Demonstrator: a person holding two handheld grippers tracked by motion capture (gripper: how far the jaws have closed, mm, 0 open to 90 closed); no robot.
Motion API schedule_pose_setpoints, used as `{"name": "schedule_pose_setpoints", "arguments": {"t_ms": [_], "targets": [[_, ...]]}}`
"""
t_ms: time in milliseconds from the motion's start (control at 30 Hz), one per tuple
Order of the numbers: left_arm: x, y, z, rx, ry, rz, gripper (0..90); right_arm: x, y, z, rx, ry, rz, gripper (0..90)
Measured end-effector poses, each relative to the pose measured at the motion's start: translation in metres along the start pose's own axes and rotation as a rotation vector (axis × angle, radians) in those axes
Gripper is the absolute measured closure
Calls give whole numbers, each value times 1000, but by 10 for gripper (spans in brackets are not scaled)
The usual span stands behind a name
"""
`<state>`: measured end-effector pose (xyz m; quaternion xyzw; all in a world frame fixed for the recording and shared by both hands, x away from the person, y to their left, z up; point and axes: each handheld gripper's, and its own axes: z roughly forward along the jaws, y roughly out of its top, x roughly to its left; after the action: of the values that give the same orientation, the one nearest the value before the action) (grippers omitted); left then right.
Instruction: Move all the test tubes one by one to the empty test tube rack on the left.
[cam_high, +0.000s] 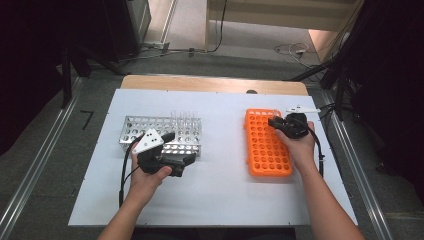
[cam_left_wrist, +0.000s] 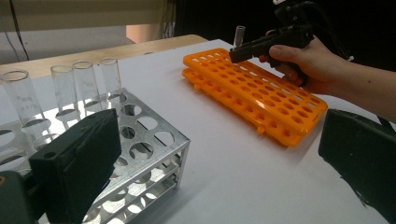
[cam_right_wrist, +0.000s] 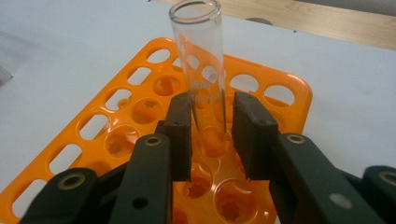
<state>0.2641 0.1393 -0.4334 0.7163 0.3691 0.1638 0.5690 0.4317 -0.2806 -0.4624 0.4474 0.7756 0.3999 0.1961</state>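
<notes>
Right gripper view: right gripper (cam_right_wrist: 212, 135) clamped on upright glass tube (cam_right_wrist: 201, 60), seated in far end of orange rack (cam_right_wrist: 116, 116). Left gripper (cam_left_wrist: 219, 158) spread apart, empty, beside metal rack (cam_left_wrist: 154, 140) on counter (cam_left_wrist: 233, 177).

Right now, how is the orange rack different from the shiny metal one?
The orange rack is plastic and low, with many small holes; the metal rack is silver, taller, built in open layers, with bigger holes. The orange rack has one glass tube, gripped by the right gripper; the metal rack has several tubes standing along one side, none gripped. Both sit on the white table and hold clear tubes upright.
</notes>
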Motion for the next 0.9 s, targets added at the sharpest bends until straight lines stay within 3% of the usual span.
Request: {"name": "schedule_pose_setpoints", "arguments": {"t_ms": [200, 400, 700, 900], "targets": [[0, 0, 0, 1, -1, -1, 0, 2, -6, 0, -35, -13, -24, 737], [-1, 0, 1, -1, -3, -1, 0, 2, -5, -3, -47, -12, -25, 742], [-1, 0, 2, 0, -8, -4, 0, 2, 5, -24, -116, 5, -13, 743], [-3, 0, 3, 5, -9, 1, 0, 11, 11, -37, -132, 29, -28, 743]]}}
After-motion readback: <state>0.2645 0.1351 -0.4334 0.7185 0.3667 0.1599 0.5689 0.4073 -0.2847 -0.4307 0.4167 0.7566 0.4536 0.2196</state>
